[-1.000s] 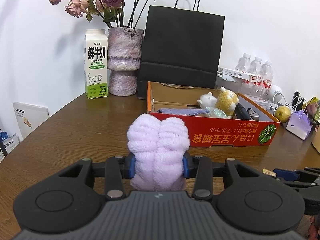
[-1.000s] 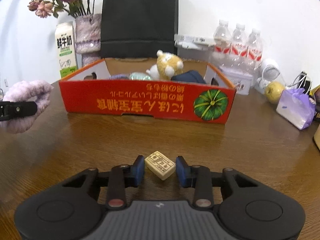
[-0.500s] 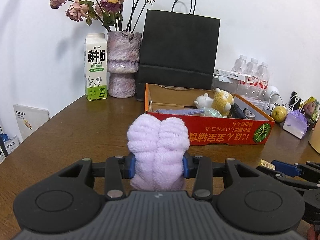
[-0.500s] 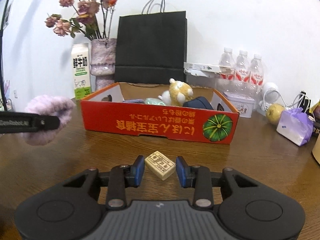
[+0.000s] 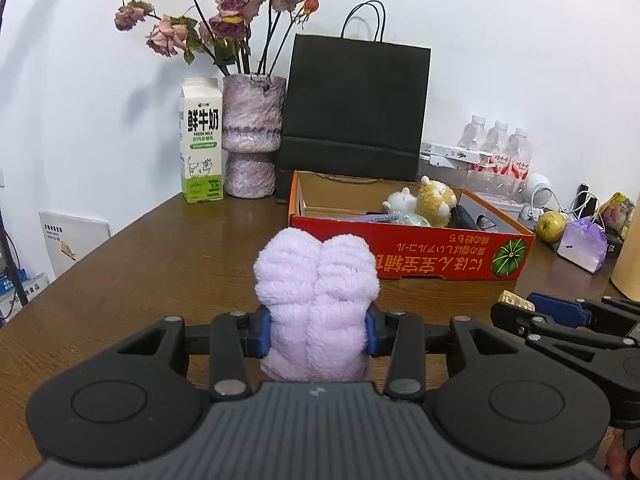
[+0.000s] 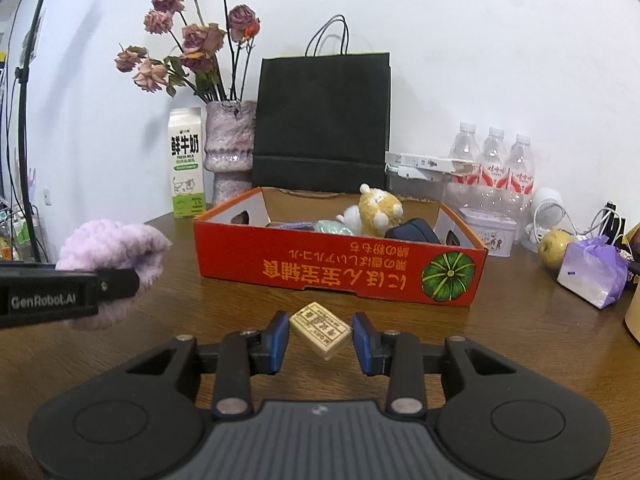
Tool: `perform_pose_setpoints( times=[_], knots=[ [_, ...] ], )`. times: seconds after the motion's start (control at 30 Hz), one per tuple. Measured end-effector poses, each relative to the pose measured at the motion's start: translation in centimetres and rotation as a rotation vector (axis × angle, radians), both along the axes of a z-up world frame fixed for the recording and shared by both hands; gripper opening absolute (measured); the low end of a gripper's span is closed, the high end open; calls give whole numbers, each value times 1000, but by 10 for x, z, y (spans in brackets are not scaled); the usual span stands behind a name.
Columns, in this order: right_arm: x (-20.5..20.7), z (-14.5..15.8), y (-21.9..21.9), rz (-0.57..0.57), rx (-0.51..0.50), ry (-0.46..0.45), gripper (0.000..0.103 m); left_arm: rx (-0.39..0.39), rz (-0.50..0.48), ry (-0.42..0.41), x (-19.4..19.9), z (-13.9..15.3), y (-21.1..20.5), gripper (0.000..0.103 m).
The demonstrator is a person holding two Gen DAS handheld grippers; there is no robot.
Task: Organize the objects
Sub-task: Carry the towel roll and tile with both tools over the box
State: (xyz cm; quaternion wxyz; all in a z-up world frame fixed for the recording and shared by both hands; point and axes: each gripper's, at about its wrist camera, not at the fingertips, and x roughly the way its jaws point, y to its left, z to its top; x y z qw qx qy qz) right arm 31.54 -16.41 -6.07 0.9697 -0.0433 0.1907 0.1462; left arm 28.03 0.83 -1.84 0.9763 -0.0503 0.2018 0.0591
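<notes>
Lilac fluffy cloth (image 5: pixel 316 292) clamped in left tool (image 5: pixel 316 330) w/ "GenRobot.AI" label, printed tan block (image 6: pixel 321 330) pinched in right tool (image 6: pixel 320 338)

Both wrist views look forward along their own fingers, low over the tabletop (image 5: pixel 160 248) and tilted slightly down, toward the back wall. Both share the red box (image 5: pixel 440 256) mid-frame, the black bag (image 6: pixel 322 120) and the vase (image 6: pixel 228 148) behind it; the right view sits nearer the box.

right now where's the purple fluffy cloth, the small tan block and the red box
purple fluffy cloth (image 5: pixel 316 304), left wrist view, its front folds
small tan block (image 6: pixel 321 329), right wrist view, its printed top face
red box (image 6: pixel 340 268), right wrist view, its front wall
</notes>
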Motion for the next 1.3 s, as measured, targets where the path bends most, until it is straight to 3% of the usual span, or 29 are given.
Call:
perform_pose_setpoints(
  times=[0.53, 1.3],
  knots=[
    [21, 36, -10, -14, 22, -92, 33, -10, 38, -44, 36, 29, -22, 42],
    [120, 45, 4, -14, 45, -130, 33, -42, 62, -94, 133, 42, -23, 42]
  ],
)
